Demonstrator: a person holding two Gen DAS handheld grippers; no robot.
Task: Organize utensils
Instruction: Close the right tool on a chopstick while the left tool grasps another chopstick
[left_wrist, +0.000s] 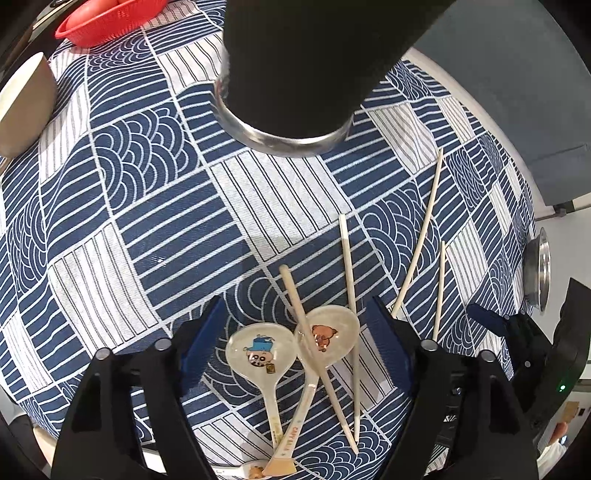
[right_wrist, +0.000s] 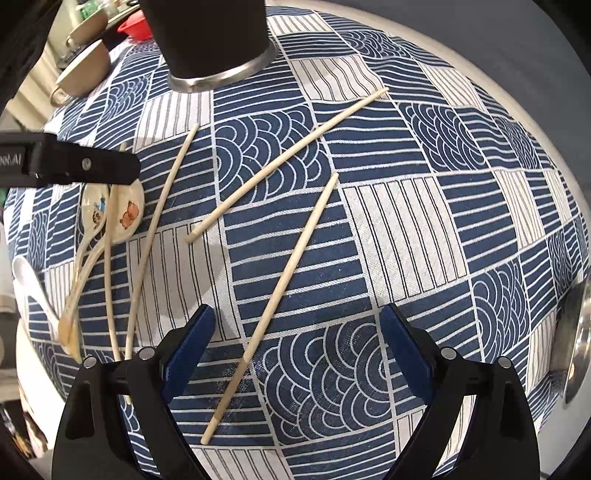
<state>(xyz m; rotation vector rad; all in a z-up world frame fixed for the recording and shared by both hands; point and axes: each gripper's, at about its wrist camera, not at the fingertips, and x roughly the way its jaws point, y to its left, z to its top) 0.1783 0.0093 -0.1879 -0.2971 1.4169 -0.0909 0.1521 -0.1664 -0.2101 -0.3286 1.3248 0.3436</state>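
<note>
Both grippers' jaws stood open and empty: left gripper (left_wrist: 295, 343) straddled two cartoon spoons (left_wrist: 291, 343) under crossed chopsticks (left_wrist: 317, 362), right gripper (right_wrist: 295, 347) over a loose chopstick (right_wrist: 277, 295), presumably lined up for transfer to the black holder (right_wrist: 210, 40).

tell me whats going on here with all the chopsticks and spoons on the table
A person with a gripper in each hand is tidying utensils on a blue patterned tablecloth. Nothing is picked up yet. The left gripper is open over two cartoon spoons, which have a chopstick lying across them. The right gripper is open around another loose chopstick. A black holder with a metal base stands farther back, probably where they go.
</note>
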